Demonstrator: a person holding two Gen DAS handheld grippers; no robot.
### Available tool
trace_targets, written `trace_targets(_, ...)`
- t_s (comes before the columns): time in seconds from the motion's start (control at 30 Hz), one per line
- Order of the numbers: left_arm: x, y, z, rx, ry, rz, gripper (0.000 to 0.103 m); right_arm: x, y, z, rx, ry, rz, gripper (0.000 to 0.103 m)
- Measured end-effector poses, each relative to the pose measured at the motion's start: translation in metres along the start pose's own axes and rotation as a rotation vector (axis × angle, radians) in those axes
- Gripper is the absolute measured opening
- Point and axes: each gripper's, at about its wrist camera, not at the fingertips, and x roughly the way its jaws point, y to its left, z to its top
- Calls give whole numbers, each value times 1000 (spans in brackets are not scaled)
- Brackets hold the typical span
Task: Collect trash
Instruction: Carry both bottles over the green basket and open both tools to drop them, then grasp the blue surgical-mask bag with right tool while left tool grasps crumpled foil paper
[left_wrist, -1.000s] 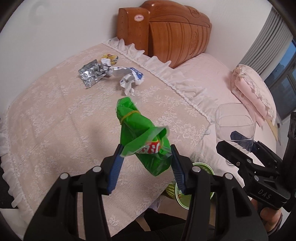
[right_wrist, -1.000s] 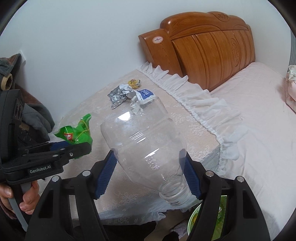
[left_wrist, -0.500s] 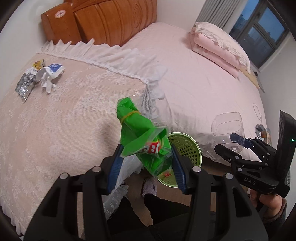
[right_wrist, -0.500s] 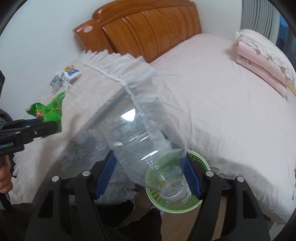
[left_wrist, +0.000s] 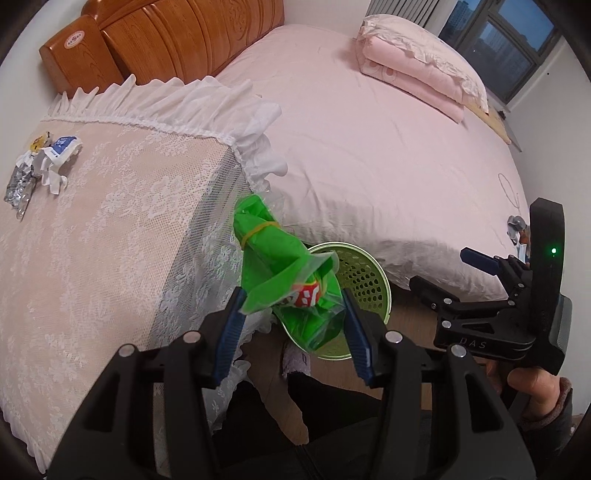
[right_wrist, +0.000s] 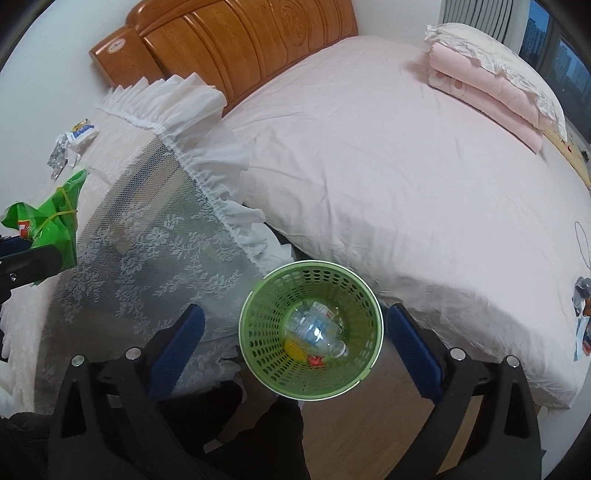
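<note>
Dropped bottle (right_wrist: 316, 330) lies in basket (right_wrist: 255, 354) below spread right gripper (right_wrist: 295, 350).

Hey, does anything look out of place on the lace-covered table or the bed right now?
Yes. Crumpled wrappers lie loose at the far corner of the lace-covered table, and more litter sits at the bed's near edge. Otherwise the bedding looks tidy.
</note>
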Motion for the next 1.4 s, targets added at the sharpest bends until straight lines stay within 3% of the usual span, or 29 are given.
trace_targets(0.3, 12, -25, -3, 60, 39, -10, 50, -2, -28, 8, 36, -20, -33, 100)
trace_targets(0.57, 24, -63, 0, 154, 59, -66, 52, -11, -58, 7, 79, -36, -84, 100)
trace_targets(0.63, 24, -71, 2, 173, 53, -80, 59, -12, -66, 6, 92, -35, -90, 100)
trace_targets(0.7, 23, -79, 3, 197, 42, -89, 82, -12, -72, 4, 103, -34, -94, 100)
trace_targets(0.73, 21, -84, 3, 207, 31, -86, 86, -12, -75, 3, 106, -32, -95, 100)
trace_targets(0.93, 14, -102, 5, 271, -6, -80, 95, -12, -84, 2, 114, -25, -98, 100)
trace_targets(1.2, 12, -93, 10, 241, -9, -50, 95, -8, -78, 3, 99, -22, -98, 100)
trace_targets(1.4, -6, -56, 14, 145, -70, 2, 95, -7, -50, 20, 36, -46, -71, 100)
